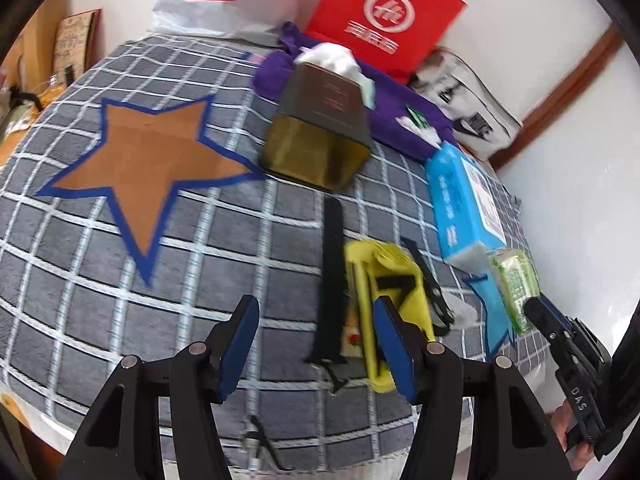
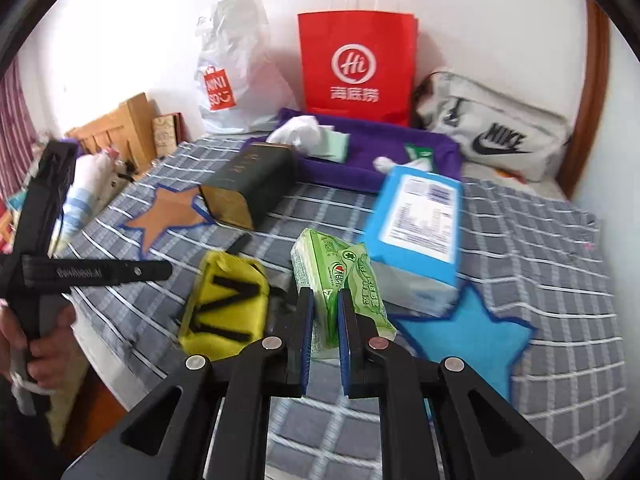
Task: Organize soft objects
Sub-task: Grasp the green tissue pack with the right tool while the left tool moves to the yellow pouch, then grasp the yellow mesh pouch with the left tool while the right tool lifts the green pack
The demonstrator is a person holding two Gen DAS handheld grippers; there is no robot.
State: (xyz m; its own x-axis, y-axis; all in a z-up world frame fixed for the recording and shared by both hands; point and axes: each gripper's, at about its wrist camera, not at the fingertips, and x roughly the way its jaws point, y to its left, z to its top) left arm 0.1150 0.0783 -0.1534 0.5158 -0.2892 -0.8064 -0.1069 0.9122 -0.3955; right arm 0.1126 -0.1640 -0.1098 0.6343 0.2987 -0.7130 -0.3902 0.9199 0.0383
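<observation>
Gripping the green tissue pack (image 2: 340, 280) at its near end, the right gripper (image 2: 325, 340) has its blue pads pressed narrow on the wrapper; pack sits at the near tip of the blue star patch (image 2: 476, 336) on the grey checked blanket (image 2: 560, 264); left gripper (image 1: 316, 344) spread wide, holding nothing, above the blanket with its right finger just over the yellow pouch (image 1: 384, 280); pouch lies flat beside a black strap (image 1: 332, 272), left of the green pack; blue tissue pack (image 2: 420, 220) just behind the green one, overlapping the blue star's far edge; orange star patch (image 1: 148, 168) well to the left, bare; dark box (image 2: 248, 180) on its side between orange star and purple tray (image 2: 400, 136); tray holds white tissues and small packets; red paper bag (image 2: 356, 64), white plastic bag (image 2: 232, 76) and grey Nike bag (image 2: 496, 136) against the wall.
</observation>
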